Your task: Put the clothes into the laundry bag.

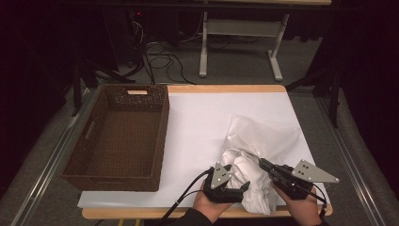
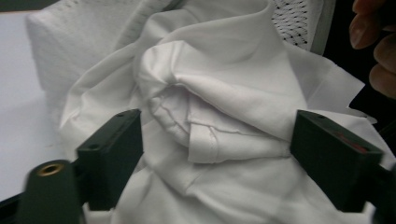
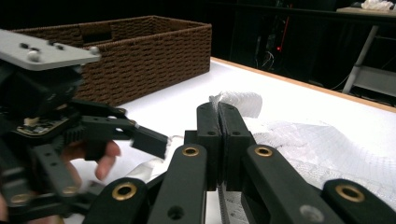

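White tabletop [image 1: 202,117]: crumpled soft cloth [image 1: 249,181], woven basket [image 1: 122,136]

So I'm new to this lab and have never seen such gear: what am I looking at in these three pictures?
A person sits at a table with a hand-held two-jaw gripper in each hand. One picture looks down from above; the other two come from cameras riding on each gripper. On the white surface stand an empty brown wicker basket and a crumpled white cloth beside a flatter white mesh piece. The left gripper is open, its jaws either side of a fold of the cloth without pressing it. The right gripper is shut; whether it pinches any fabric, I cannot tell.
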Tool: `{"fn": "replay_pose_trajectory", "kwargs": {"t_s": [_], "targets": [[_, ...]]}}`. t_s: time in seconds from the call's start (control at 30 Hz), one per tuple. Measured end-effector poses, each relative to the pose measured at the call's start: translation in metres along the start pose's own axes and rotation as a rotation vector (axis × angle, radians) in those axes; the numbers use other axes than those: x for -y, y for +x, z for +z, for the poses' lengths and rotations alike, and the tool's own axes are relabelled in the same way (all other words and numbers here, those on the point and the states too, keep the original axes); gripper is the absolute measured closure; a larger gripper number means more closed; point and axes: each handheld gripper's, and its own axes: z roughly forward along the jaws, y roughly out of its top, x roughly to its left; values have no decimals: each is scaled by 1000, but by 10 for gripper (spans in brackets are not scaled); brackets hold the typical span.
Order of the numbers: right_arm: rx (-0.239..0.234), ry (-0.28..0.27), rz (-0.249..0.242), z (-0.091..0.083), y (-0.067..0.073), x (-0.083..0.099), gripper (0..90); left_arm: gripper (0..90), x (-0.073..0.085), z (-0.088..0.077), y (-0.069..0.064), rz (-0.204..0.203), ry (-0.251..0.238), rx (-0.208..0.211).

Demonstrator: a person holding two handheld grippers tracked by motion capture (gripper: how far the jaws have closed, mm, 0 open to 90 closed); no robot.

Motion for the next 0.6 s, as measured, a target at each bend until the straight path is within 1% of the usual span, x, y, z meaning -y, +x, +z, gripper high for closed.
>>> {"fn": "replay_pose_trajectory", "kwargs": {"t_s": [0.07,0.1,0.17,0.2,0.23,0.27,0.33,0.4,0.47,0.53,0.6], "targets": [[1,12,7,1,2,1,900,315,-2,7,-1,-1,20,15],[0,10,-6,1,2,1,900,410,-3,9,-2,-2,18,21],[-2,14,-3,2,4,1,900,581,-4,13,-3,8,28,10],[-3,15,1,2,4,1,900,650,-5,14,-3,12,29,8],[-3,14,2,2,4,1,900,724,-6,15,-4,22,33,2],[-4,13,-2,2,4,1,900,780,-8,16,-6,36,34,-10],[-6,12,0,2,4,1,900,819,-15,16,-9,63,26,-26],[-7,11,-1,2,4,1,900,823,-22,18,-11,83,23,-30],[-6,12,1,2,4,1,900,824,-29,21,-13,96,11,-30],[-6,10,4,2,4,1,900,823,-35,29,-16,131,21,-44],[-10,2,-4,2,3,0,900,822,-35,36,-17,142,40,-52]]}}
